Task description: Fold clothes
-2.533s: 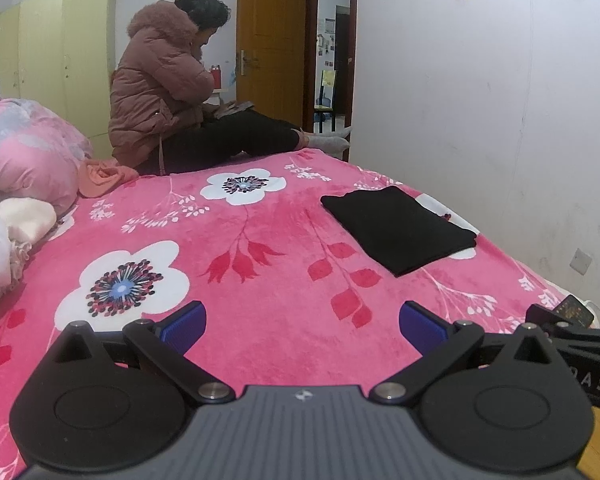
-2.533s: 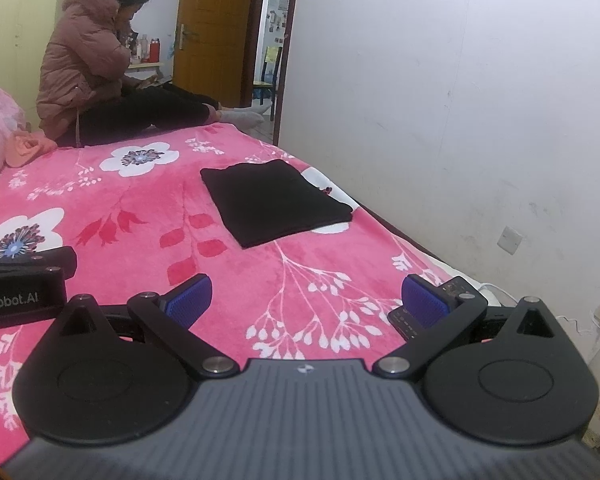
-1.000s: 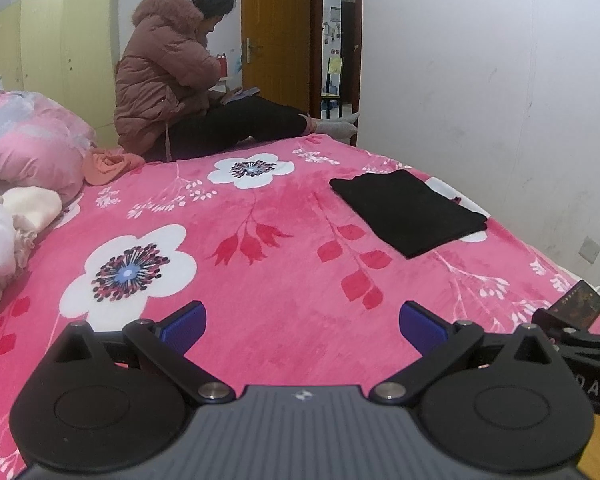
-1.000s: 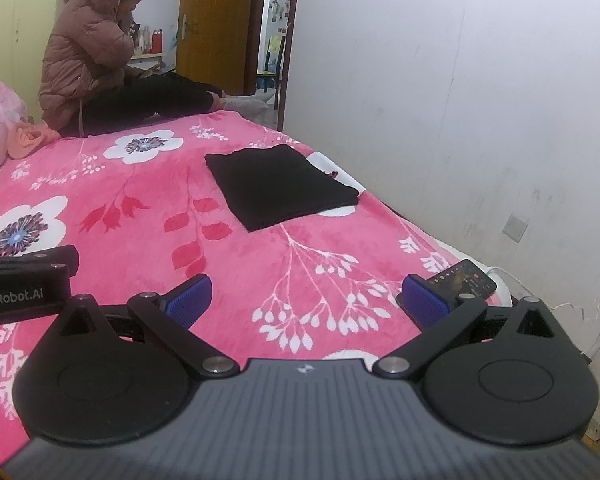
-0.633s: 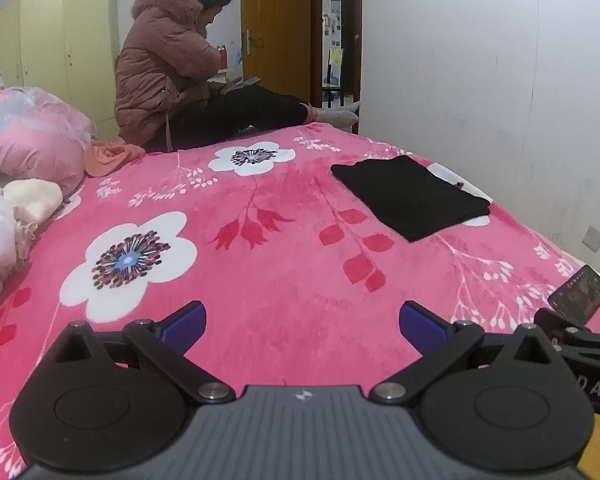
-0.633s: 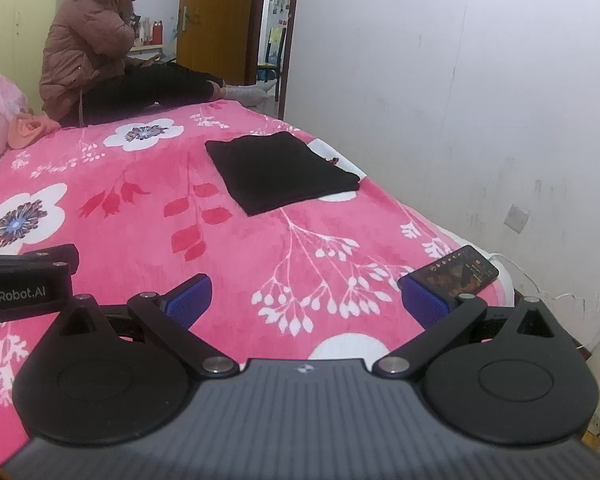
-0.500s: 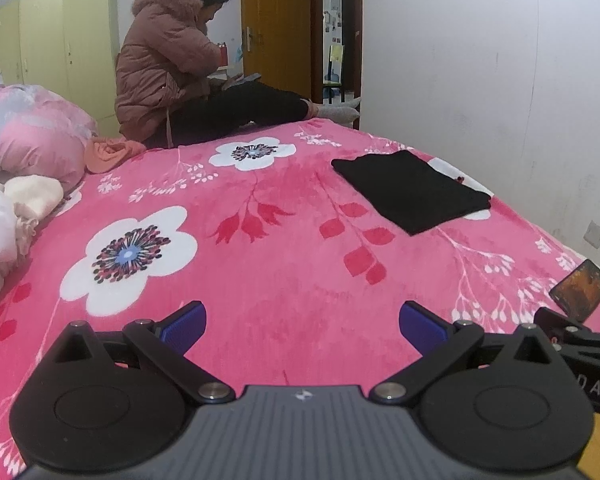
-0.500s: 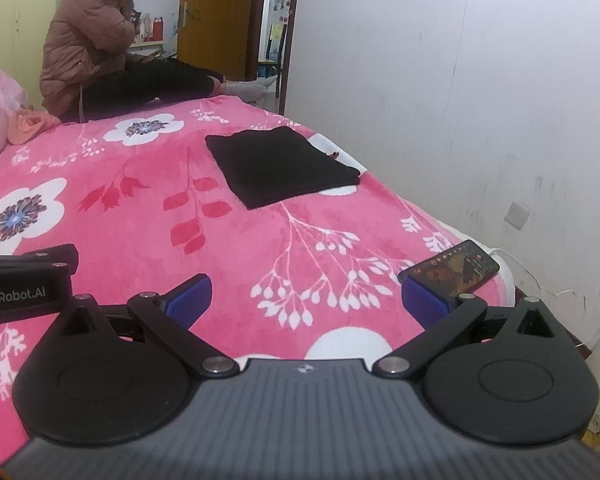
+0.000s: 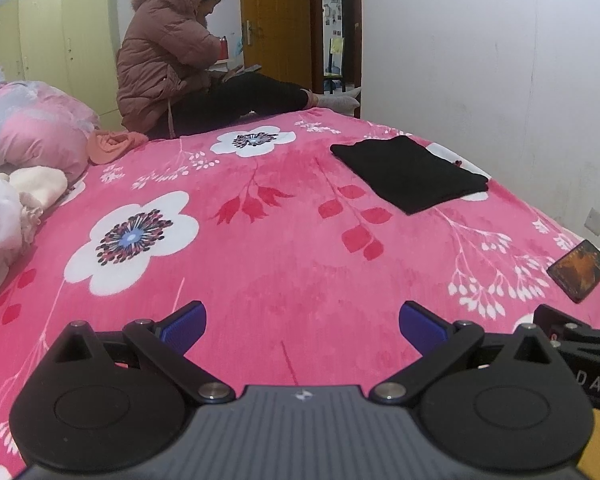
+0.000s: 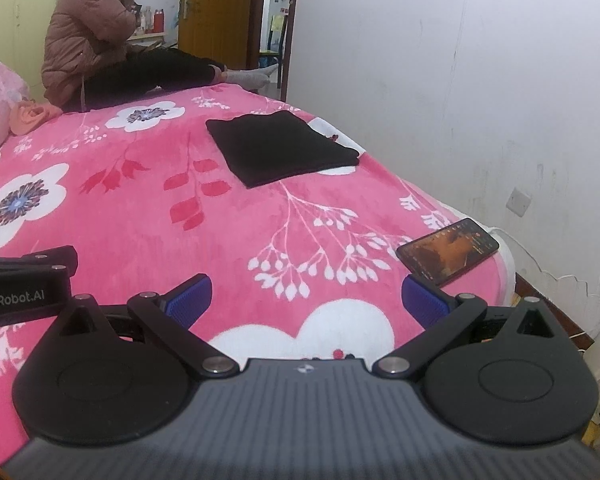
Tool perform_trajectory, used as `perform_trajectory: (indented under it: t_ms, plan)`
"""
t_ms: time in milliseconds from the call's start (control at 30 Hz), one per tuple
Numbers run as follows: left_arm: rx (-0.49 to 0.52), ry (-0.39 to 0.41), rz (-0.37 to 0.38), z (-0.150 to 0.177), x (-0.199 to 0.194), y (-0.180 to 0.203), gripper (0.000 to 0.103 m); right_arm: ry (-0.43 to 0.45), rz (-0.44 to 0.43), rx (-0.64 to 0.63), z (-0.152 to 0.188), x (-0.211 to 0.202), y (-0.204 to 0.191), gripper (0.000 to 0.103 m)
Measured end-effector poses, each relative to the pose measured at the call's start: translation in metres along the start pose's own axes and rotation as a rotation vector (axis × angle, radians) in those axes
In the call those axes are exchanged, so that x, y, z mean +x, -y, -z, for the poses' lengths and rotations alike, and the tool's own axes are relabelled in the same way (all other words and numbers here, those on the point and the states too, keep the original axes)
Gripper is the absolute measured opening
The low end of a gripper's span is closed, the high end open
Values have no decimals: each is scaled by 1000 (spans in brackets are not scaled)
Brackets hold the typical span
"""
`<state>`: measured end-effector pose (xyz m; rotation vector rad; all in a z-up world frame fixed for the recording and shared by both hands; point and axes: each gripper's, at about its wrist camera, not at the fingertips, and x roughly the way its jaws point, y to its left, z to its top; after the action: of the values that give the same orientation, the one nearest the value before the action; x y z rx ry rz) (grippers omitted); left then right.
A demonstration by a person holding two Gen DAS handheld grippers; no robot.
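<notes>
While both grippers pull back toward the bed's near edge, the left gripper (image 9: 302, 322), jaws wide and empty, sits beside the right gripper (image 10: 305, 294), equally wide. Farther right, the folded black garment (image 9: 410, 172) lies flat and well apart; this piece looks finished.

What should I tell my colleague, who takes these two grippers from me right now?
Left gripper: open, empty, over the pink blanket.
Right gripper: open, empty, near the phone at the bed's edge.
Black garment: folded flat, far right side of the bed.
Left: a heap of pale clothes on the far left looks unfolded; likely next.
</notes>
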<state>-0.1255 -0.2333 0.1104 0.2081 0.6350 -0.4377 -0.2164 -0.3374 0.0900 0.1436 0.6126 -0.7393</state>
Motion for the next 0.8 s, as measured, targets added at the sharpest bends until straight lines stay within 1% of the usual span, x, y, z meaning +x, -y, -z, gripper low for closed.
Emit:
perform_trajectory:
  t_ms: [467,800]
  plan:
    - [-5,8,-8,19,-26,0,103,7,-10,-13,21,-27,4,102]
    - [-6,12,-5,23,-34,-1,103,17,-10,-15,24,-35,6,102]
